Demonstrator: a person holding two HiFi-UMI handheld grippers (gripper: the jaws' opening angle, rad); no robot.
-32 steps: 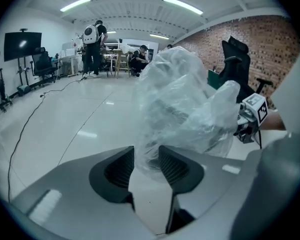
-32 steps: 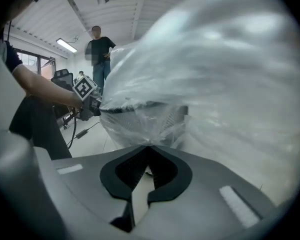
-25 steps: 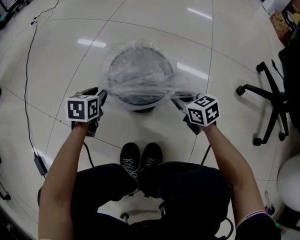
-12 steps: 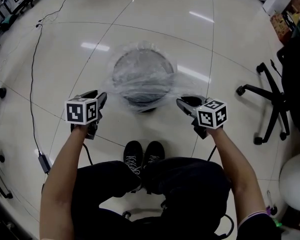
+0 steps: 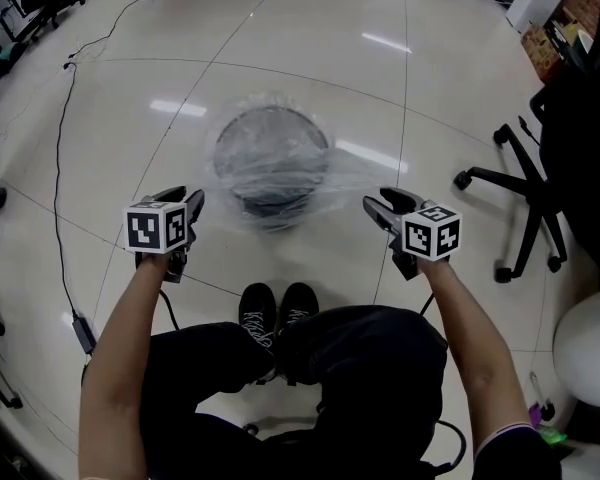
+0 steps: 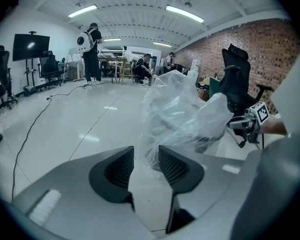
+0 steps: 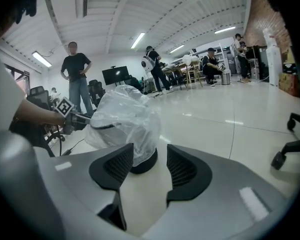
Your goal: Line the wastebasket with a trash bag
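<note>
A round dark wastebasket [image 5: 270, 146] stands on the floor ahead of my feet, and a clear trash bag [image 5: 280, 178] is draped over its rim and sides. My left gripper [image 5: 187, 206] hovers left of it, open, the bag's [image 6: 180, 114] loose edge hanging just past its tips [image 6: 146, 151]. My right gripper [image 5: 382, 206] is off to the right, apart from the bag. Its jaws have just been opening and nothing is between them [image 7: 150, 151]. Past them I see the bagged basket [image 7: 125, 116] and its dark base [image 7: 142, 165].
A black office chair [image 5: 520, 208] stands at the right and a white rounded object [image 5: 590, 358] at the lower right. A cable [image 5: 58, 168] with a power brick [image 5: 83, 330] runs along the left. My shoes [image 5: 280, 313] are just behind the basket. People [image 7: 76, 79] stand far off.
The right gripper has let go of the bag's stretched corner and drawn away to the right. The bag has slackened back around the basket. The left gripper has barely shifted.
</note>
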